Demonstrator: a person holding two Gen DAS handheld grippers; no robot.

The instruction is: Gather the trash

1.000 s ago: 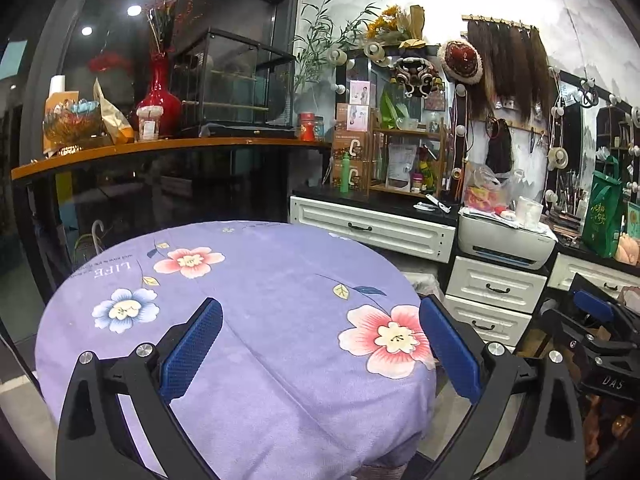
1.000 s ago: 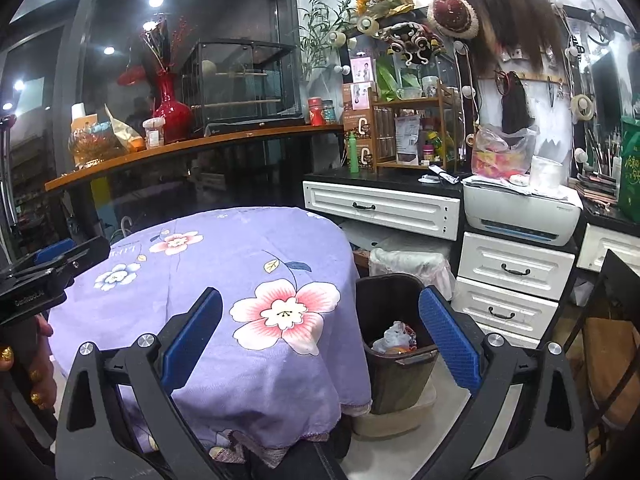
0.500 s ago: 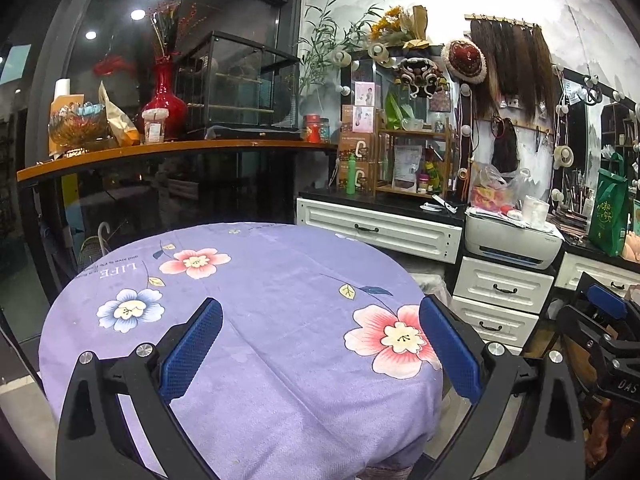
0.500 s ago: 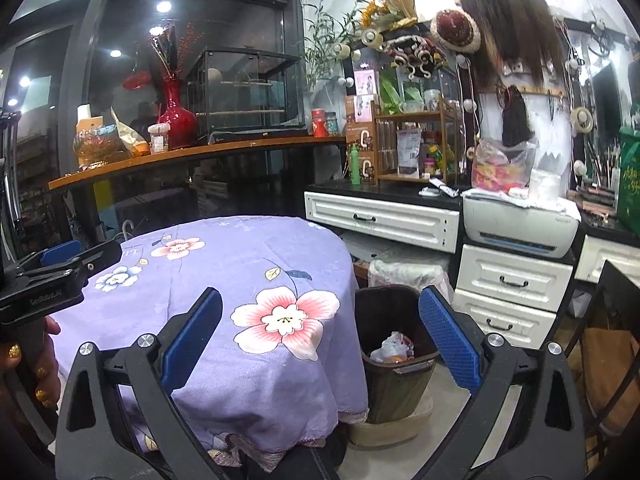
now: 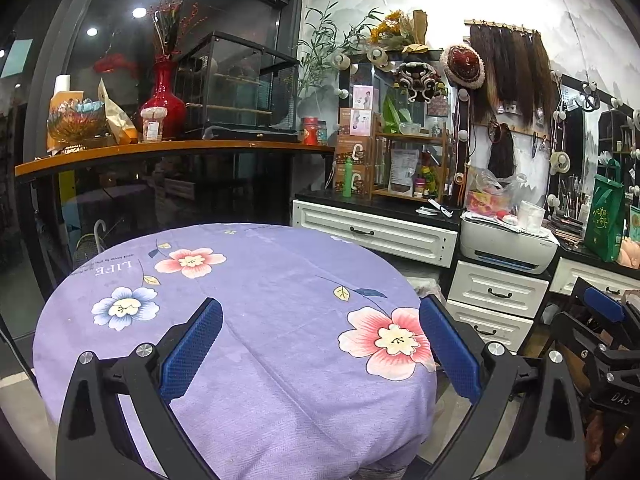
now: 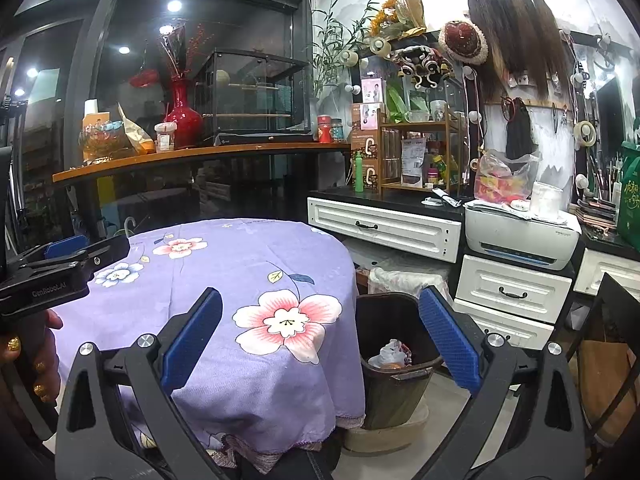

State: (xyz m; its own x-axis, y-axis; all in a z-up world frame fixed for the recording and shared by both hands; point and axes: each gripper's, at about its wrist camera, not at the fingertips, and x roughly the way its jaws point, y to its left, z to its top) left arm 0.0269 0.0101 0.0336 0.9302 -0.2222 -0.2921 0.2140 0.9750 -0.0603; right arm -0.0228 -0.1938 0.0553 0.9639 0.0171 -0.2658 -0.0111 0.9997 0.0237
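Observation:
A dark brown trash bin (image 6: 394, 364) stands on the floor right of the round table, with crumpled wrappers (image 6: 390, 356) inside. The table has a purple flowered cloth (image 5: 260, 300), also seen in the right wrist view (image 6: 240, 280); nothing lies on it. My left gripper (image 5: 320, 346) is open and empty, held above the table's near edge. My right gripper (image 6: 320, 344) is open and empty, held above the table's right edge and the bin. The left gripper also shows in the right wrist view (image 6: 60, 264), the right gripper in the left wrist view (image 5: 604, 320).
White drawer cabinets (image 6: 384, 226) and a printer (image 6: 520, 236) stand behind the bin. A wooden shelf (image 5: 160, 148) holds a red vase (image 5: 163, 100) and a glass case. A chair (image 6: 612, 360) stands at the right.
Both grippers have drawn back and risen a little, so the table and bin look slightly farther. Both stay open and empty.

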